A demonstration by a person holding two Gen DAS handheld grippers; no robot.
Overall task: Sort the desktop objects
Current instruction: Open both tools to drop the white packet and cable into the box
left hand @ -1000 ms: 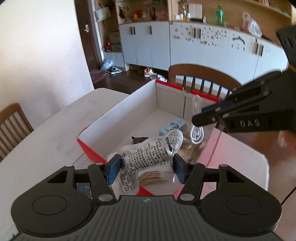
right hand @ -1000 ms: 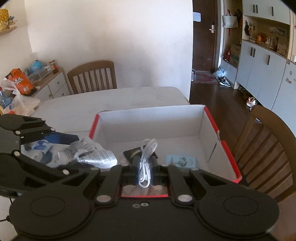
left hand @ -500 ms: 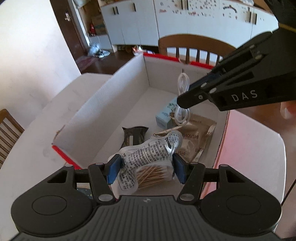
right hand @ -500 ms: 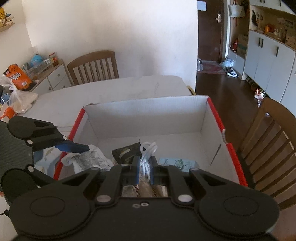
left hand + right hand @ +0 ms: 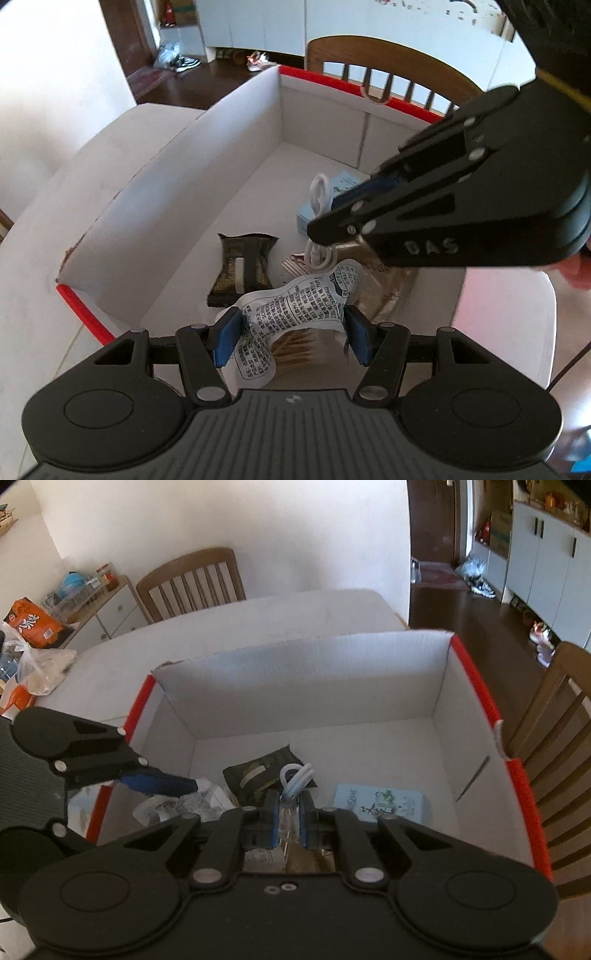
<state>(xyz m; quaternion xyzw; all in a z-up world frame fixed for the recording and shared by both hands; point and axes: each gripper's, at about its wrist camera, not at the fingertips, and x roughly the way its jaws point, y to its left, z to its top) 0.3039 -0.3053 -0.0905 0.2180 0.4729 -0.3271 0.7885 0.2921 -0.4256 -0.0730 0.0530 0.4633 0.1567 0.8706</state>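
While lower over the box than before, left gripper pinching toothpick packet above box floor, right gripper clamping white cable, loops poking past fingertips.

White table, rounded corners, bare over most of its visible top. Open cardboard box sits directly on it: white inside, red rim. At the table's far left in the right-wrist view, a crumpled clear plastic bag lies on the top; what sits beside it is too cut off to identify.
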